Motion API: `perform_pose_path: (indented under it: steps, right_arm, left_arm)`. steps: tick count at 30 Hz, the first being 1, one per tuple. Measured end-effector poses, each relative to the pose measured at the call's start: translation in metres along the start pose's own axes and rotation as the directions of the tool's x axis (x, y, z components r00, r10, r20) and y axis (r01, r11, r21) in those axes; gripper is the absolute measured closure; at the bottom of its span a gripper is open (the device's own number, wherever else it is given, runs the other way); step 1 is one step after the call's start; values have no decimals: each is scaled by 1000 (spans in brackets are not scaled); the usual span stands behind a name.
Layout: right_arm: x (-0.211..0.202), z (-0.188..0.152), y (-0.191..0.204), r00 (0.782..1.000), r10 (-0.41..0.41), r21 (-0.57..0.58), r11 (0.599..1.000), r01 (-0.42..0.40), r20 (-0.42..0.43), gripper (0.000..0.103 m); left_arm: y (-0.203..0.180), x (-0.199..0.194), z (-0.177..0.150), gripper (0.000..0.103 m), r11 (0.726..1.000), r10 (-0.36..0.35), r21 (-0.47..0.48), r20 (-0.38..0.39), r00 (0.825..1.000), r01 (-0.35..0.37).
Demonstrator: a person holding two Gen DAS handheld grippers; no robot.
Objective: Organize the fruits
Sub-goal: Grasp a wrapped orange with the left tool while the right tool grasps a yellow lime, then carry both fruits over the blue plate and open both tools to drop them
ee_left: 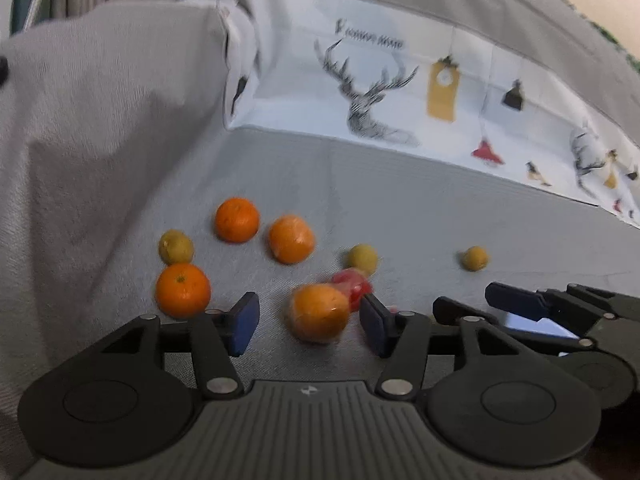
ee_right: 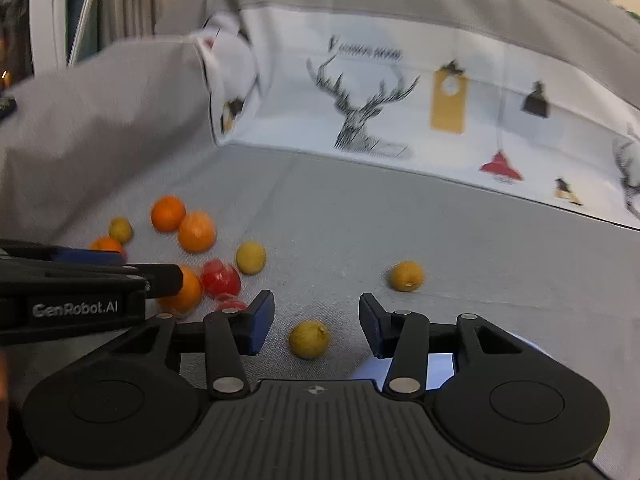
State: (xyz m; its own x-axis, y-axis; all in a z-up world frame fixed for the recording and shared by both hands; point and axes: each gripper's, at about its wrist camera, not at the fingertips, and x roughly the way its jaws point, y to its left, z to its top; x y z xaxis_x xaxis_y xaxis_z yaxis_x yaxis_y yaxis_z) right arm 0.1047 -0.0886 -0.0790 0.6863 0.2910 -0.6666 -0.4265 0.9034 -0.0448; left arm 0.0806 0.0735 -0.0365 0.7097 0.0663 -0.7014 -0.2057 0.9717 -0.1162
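Fruits lie scattered on a grey fabric seat (ee_left: 420, 220). My left gripper (ee_left: 310, 322) is open around an orange (ee_left: 318, 312), with a gap to each blue pad. Behind the orange is a red fruit (ee_left: 352, 286). Further oranges (ee_left: 183, 290) (ee_left: 237, 220) (ee_left: 291, 239) and small yellow-green fruits (ee_left: 176, 247) (ee_left: 362, 259) sit to the left and beyond. My right gripper (ee_right: 316, 326) is open too, and a yellow-green fruit (ee_right: 309, 339) rests untouched between its fingers. Another yellow-green fruit (ee_right: 407, 276) lies just past the right finger.
A white cushion with a deer print (ee_right: 360, 120) leans against the back, and a grey armrest (ee_left: 100, 140) rises on the left. A pale white-blue object (ee_right: 440, 364) shows under my right gripper. The two grippers are close, side by side.
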Motion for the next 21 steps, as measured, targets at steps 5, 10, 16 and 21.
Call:
perform_pose_path:
  steps: [5,10,16,21]
  right_arm:
    - [25,-7,7,994,18,-55,998,-24,-106,68]
    - [17,-4,7,996,22,-54,998,-27,-81,76]
    - [-27,3,-2,999,34,-43,998,-35,-10,76]
    - [-84,-2,-28,995,53,13,998,-55,85,76]
  left_arm:
    - [3,22,1,41,1000,-2,-28,-46,999,1]
    - [-2,28,0,60,1000,-5,-2,-58,998,4]
    - [3,10,1,61,1000,-12,-20,-10,1000,12]
    - [-2,-20,-1,61,999,-50,5,73,996,49]
